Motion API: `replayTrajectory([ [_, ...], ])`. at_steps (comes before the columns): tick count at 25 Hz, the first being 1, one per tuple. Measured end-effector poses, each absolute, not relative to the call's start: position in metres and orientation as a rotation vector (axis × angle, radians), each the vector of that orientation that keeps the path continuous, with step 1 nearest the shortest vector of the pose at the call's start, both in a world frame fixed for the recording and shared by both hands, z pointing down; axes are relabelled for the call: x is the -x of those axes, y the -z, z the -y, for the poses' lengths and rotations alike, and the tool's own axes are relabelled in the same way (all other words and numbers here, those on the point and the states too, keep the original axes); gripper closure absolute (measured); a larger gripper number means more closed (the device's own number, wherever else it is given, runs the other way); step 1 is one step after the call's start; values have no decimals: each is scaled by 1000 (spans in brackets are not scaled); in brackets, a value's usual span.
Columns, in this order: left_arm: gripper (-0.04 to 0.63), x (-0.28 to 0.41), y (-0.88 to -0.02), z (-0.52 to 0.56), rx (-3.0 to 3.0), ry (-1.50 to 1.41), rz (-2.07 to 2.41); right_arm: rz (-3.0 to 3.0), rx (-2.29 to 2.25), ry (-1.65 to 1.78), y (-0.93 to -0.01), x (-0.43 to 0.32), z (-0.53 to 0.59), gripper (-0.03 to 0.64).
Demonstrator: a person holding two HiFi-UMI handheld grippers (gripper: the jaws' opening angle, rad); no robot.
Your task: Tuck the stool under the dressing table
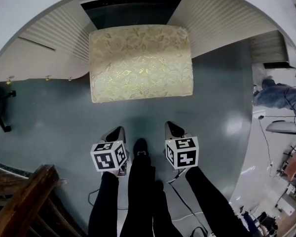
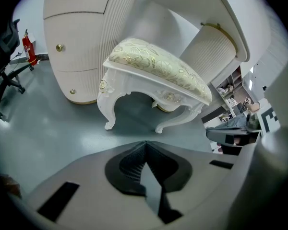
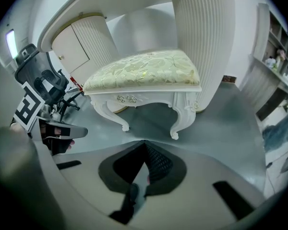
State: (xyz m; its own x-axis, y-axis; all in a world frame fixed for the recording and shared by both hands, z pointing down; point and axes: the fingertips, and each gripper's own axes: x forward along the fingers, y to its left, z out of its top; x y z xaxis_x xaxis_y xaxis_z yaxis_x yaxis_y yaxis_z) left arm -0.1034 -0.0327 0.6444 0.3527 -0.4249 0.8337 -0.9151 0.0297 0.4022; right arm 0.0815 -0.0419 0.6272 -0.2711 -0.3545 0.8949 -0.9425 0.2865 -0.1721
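The stool (image 1: pixel 140 63) has a cream cushion with a gold leaf pattern and white carved legs (image 2: pixel 107 110). It stands on the grey floor with its far end at the dark knee gap (image 1: pixel 130 11) of the white dressing table (image 1: pixel 44 14), between two ribbed pedestals (image 3: pixel 201 32). Most of the seat sticks out in front of the table. My left gripper (image 1: pixel 117 131) and right gripper (image 1: pixel 171 127) hover side by side short of the stool's near edge, touching nothing. Both are shut and empty, as the left gripper (image 2: pixel 145 145) and right gripper (image 3: pixel 145 143) also show in their own views.
A dark wooden chair (image 1: pixel 24 196) stands at the lower left. A black office chair base (image 2: pixel 5 80) and a red fire extinguisher (image 2: pixel 28 49) are off to the left. A person in jeans (image 1: pixel 281 95) sits at the right. Cables (image 1: pixel 182 201) trail on the floor by my feet.
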Motion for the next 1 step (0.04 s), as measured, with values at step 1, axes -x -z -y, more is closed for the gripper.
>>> replayTrajectory([
  [1, 588, 103, -643, 31, -1577, -592, 1242, 1791, -1171, -959, -626, -80, 41, 612],
])
